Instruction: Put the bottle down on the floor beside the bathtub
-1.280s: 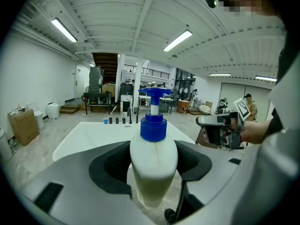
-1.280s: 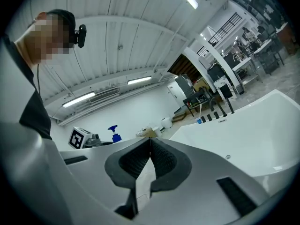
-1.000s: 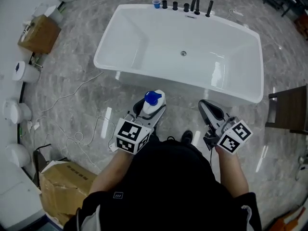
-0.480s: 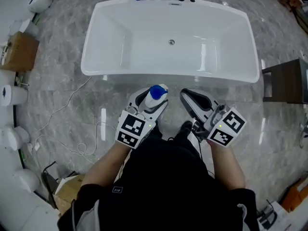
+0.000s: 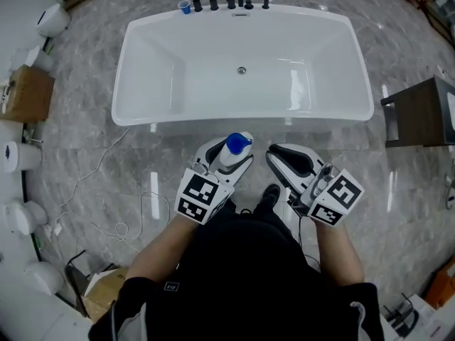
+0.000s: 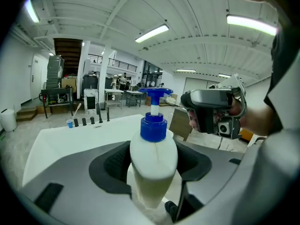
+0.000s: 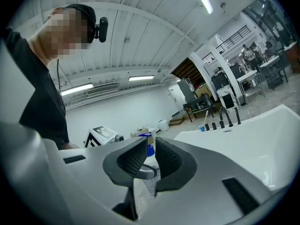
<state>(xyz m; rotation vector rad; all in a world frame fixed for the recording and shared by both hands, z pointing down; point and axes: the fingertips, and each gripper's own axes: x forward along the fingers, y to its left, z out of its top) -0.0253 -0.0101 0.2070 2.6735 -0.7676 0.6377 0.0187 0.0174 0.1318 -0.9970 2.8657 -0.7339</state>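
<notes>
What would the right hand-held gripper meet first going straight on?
Probably the pump bottle in the left hand-held gripper: its blue pump shows between the empty, just-opening jaws of the right hand-held gripper. Depth unclear; perhaps the bathtub instead.

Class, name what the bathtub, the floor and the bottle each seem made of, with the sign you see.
Bathtub: glossy white, probably acrylic or enamel; light glints on it.
Floor: polished grey veined stone or tile; it mirrors light streaks.
Bottle: white plastic, it seems, with a mould seam and blue pump.
</notes>
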